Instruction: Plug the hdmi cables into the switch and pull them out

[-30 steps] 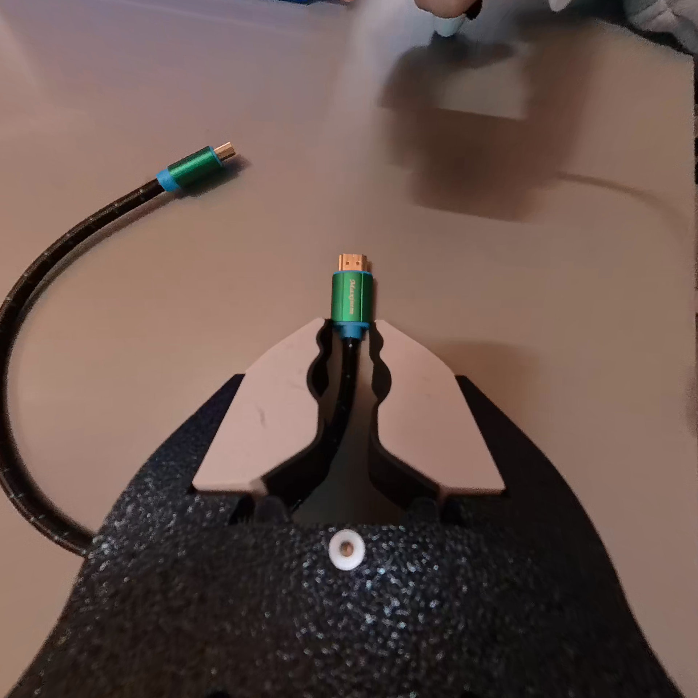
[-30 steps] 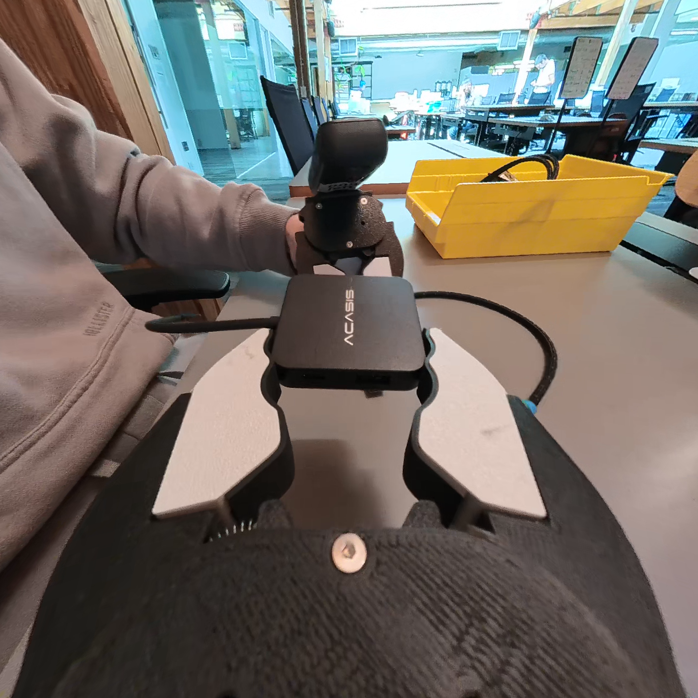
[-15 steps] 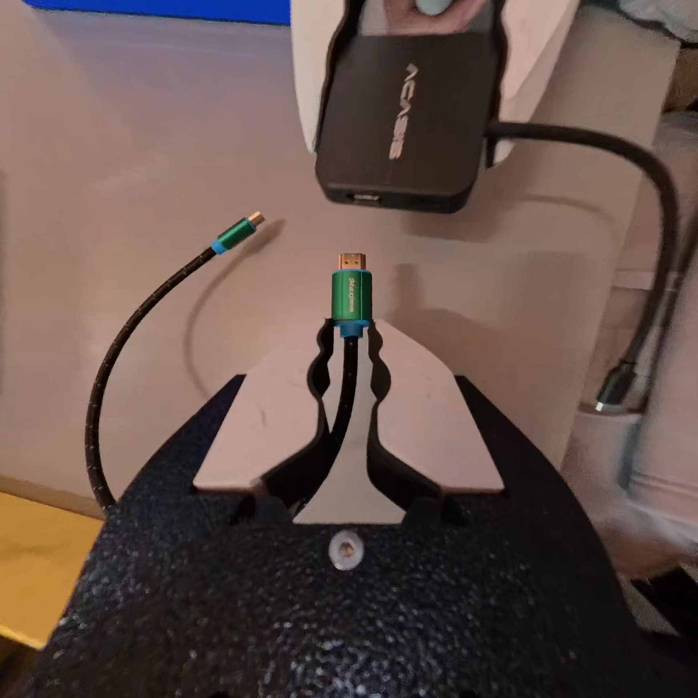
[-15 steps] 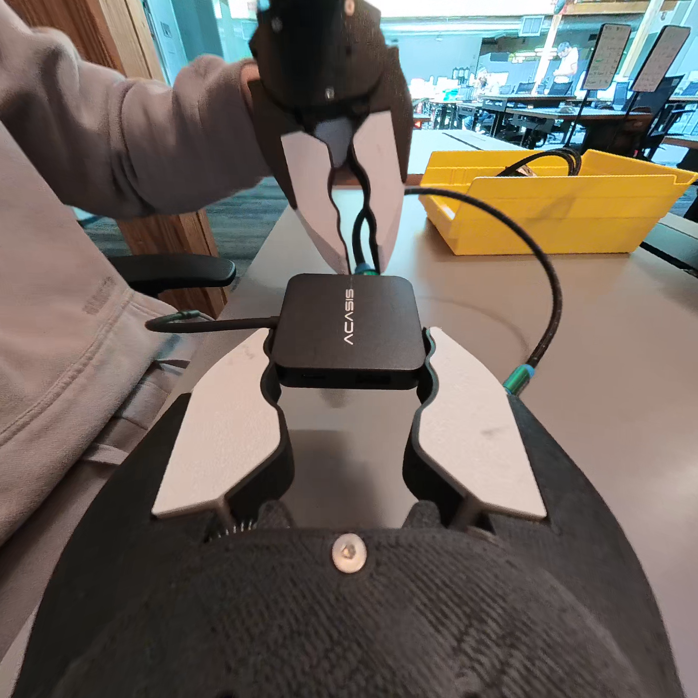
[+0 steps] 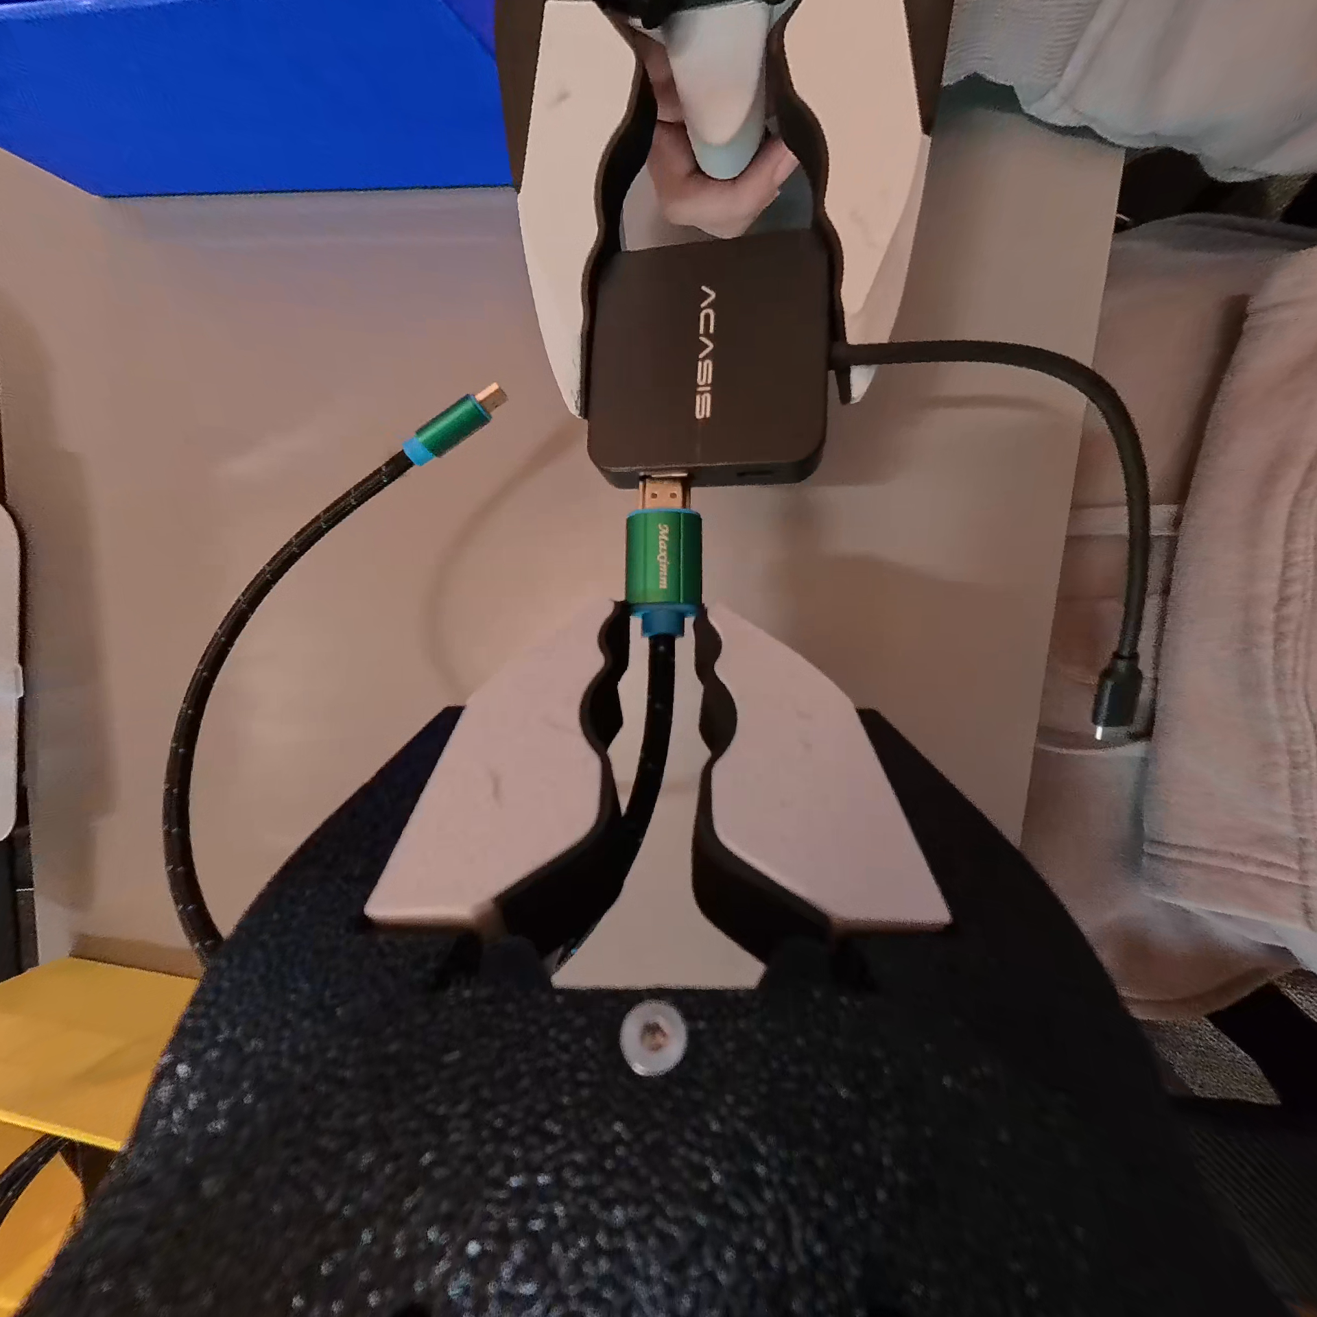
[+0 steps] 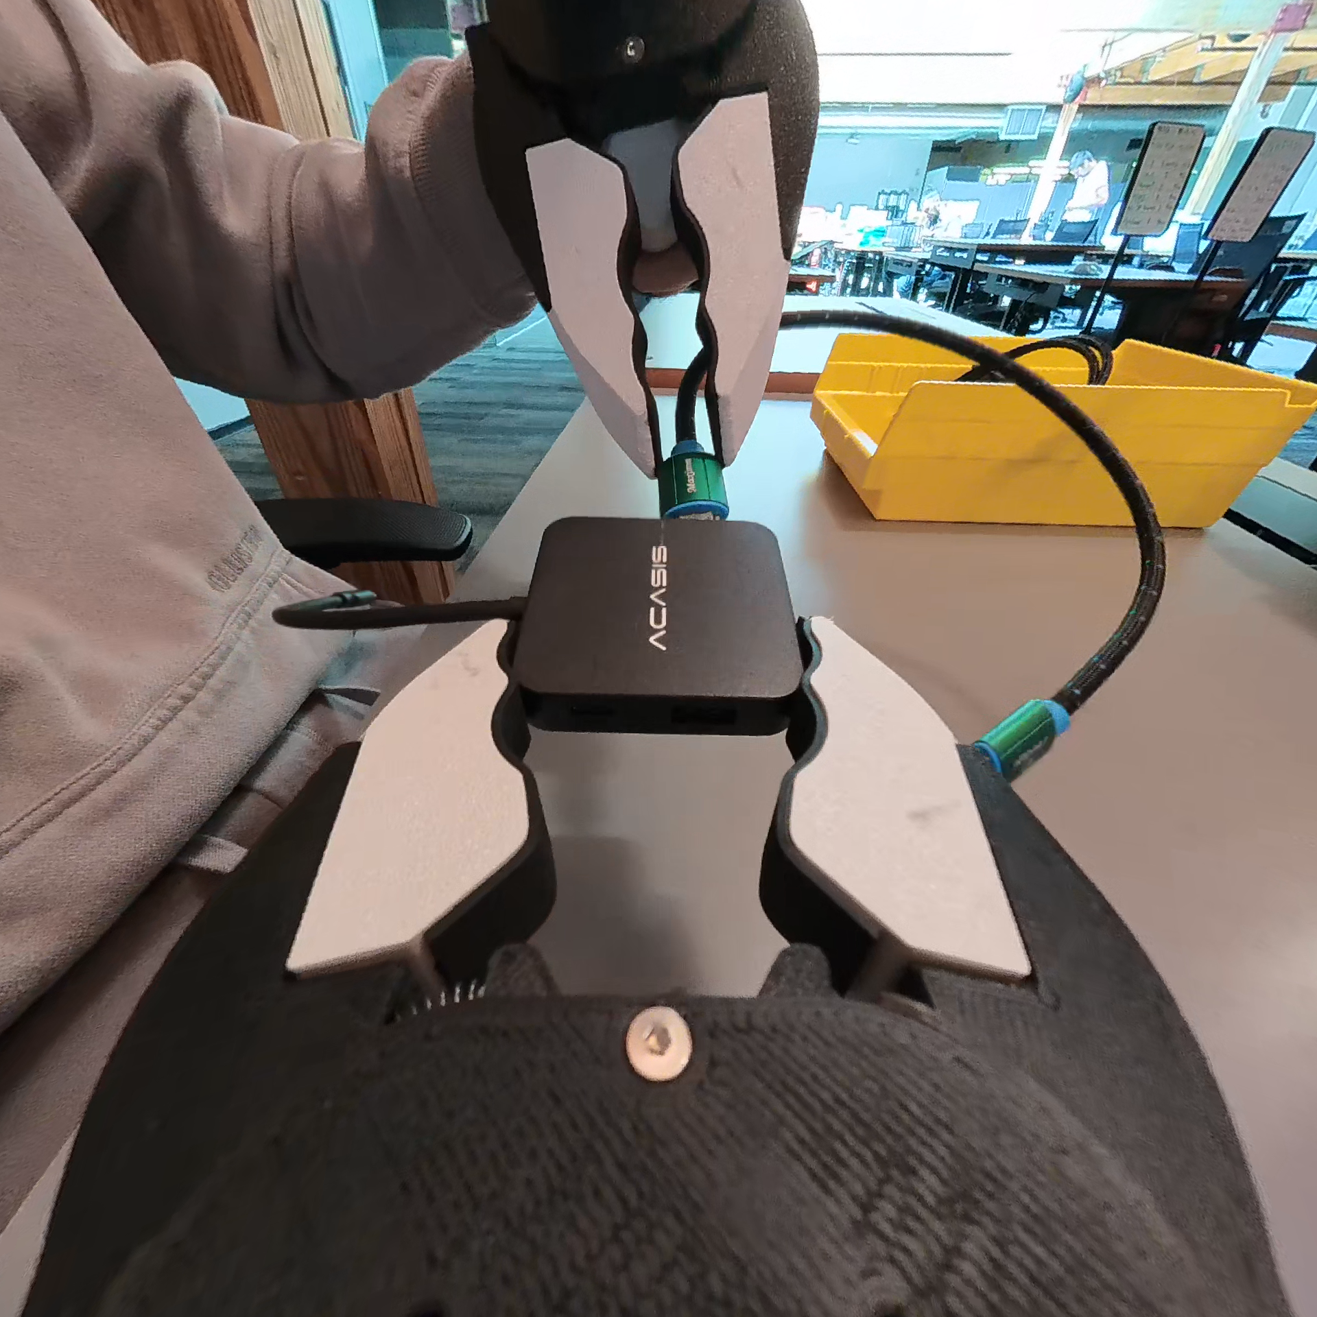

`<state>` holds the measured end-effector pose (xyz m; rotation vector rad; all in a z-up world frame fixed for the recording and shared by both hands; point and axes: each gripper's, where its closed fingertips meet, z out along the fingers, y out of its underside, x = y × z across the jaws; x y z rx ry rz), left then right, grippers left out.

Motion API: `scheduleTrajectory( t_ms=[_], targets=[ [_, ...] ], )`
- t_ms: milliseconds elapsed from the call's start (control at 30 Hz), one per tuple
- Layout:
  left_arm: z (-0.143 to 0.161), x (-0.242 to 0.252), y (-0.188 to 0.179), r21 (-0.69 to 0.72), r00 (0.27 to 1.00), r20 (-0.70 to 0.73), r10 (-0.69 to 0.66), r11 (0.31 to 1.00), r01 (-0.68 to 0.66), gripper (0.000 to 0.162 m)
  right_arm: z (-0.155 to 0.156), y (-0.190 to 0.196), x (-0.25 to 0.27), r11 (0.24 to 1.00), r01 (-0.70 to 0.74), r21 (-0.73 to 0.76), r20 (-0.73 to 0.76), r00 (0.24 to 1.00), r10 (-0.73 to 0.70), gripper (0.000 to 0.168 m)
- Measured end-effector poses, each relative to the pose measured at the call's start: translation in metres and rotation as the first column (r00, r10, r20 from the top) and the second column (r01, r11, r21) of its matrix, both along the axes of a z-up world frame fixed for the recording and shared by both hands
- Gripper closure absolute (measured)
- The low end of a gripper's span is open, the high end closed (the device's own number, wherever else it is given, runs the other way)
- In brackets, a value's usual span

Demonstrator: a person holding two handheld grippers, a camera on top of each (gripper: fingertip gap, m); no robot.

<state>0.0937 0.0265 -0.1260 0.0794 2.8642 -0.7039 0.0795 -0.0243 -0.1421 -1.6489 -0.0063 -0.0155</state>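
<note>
Fingers of the left gripper (image 5: 659, 620) pinch a braided cable (image 5: 656, 713) just behind its green plug (image 5: 664, 559), whose gold tip sits at the mouth of a port on the black switch (image 5: 709, 363) at 12 o'clock. Right gripper (image 6: 659, 684) clamps the switch by its sides above the table (image 6: 1069, 641). The cable's other plug (image 5: 452, 427) hangs free at 10 o'clock. A yellow bin (image 6: 1055, 442) stands at 2 o'clock in the right wrist view.
</note>
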Motion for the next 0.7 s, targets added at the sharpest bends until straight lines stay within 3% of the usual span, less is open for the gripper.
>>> scheduleTrajectory(
  t_ms=[467, 700],
  targets=[
    [0.0012, -0.0046, -0.0002, -0.058, 0.989, -0.147, 0.017, 0.998, -0.025, 0.145, 0.0017, 0.0007, -0.0031, 1.000, -0.013, 0.012, 0.040, 0.999, 0.012, 0.096],
    [0.0042, -0.0079, -0.0011, -0.030, 0.997, -0.072, -0.015, 0.999, 0.013, 0.145, 0.0039, 0.0000, -0.0051, 0.999, -0.032, 0.030, 0.004, 0.999, 0.032, 0.096]
  ],
)
